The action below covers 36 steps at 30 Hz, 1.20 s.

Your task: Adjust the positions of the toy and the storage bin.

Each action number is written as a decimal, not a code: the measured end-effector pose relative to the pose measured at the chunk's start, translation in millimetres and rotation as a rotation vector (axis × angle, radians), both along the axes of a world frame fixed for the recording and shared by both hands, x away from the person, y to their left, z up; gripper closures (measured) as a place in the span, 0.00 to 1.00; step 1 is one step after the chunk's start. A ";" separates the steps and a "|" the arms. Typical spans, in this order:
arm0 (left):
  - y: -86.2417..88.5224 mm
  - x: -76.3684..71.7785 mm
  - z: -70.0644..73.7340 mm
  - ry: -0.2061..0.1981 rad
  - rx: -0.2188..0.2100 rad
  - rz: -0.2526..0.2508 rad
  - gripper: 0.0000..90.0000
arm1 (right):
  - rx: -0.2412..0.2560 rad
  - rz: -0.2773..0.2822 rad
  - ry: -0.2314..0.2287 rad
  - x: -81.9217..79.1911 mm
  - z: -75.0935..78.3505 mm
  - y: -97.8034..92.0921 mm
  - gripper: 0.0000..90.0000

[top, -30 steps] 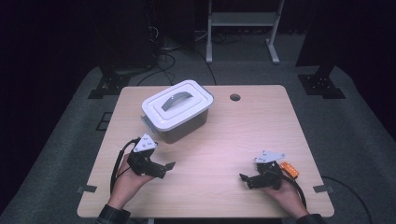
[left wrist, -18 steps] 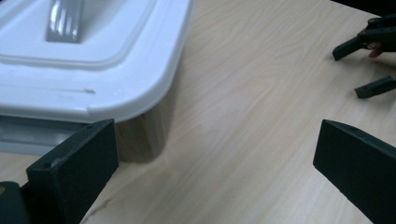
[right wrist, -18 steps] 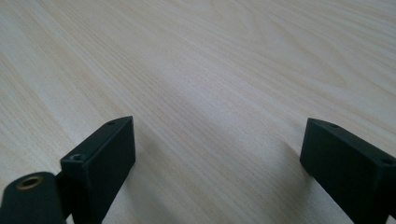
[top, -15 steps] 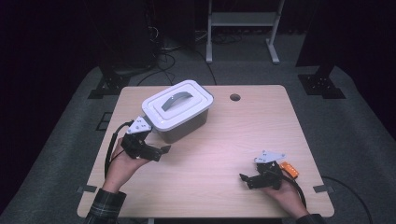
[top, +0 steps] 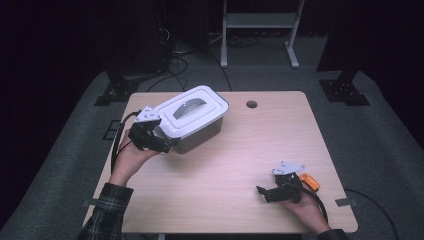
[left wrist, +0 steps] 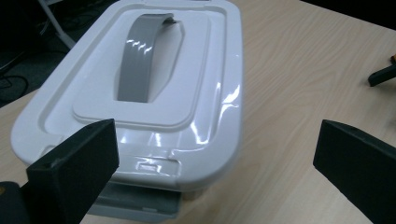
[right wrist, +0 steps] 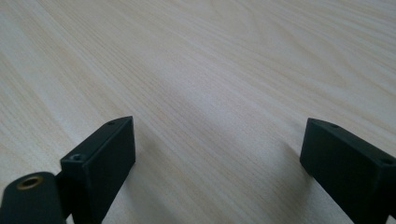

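Note:
A plastic storage box [top: 200, 131] with a white lid [left wrist: 196, 79] and a grey handle [left wrist: 140, 60] stands at the back left of the wooden table [top: 240, 150]. My left gripper [top: 161, 145] hovers at the box's near left end, open. In the left gripper view its jaws [left wrist: 215, 154] stand wide apart, and the lid's end with its latch lies between and beyond them. My right gripper [top: 264, 193] rests low on the table near the front right, open. In the right gripper view [right wrist: 217, 149] nothing but bare wood lies between its jaws.
A round cable hole [top: 251, 104] is in the table's back edge, right of the box. Black stand feet [top: 344, 91] and cables [top: 175, 55] lie on the floor behind the table. The right gripper's jaw tip [left wrist: 380, 74] shows far off in the left gripper view.
My left gripper has moved from the table's front left up and back to the box's left end. The right gripper has stayed still.

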<state>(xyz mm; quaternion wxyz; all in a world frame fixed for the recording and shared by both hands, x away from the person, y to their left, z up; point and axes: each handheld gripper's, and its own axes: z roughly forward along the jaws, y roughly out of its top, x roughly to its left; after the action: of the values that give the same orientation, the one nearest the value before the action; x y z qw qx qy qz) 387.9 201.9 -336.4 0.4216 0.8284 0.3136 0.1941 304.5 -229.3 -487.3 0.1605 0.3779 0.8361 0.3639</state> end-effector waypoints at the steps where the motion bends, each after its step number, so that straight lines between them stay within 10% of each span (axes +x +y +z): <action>1: 0.4 3.7 0.8 0.000 0.005 0.002 0.00 | 0.001 -0.001 0.002 -0.1 0.1 0.1 0.10; 20: 12.4 63.0 -9.4 0.055 0.080 0.013 0.00 | 0.000 0.000 0.002 -0.1 0.1 0.0 0.10; 36: 11.3 65.8 -20.5 0.059 0.086 0.004 0.00 | 0.000 0.001 0.002 -0.1 0.0 0.0 0.10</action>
<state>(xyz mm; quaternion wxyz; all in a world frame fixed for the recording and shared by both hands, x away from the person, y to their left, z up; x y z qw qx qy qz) 453.7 213.2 -356.8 0.3759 0.8503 0.3193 0.1836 304.4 -229.3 -487.2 0.1597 0.3780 0.8364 0.3635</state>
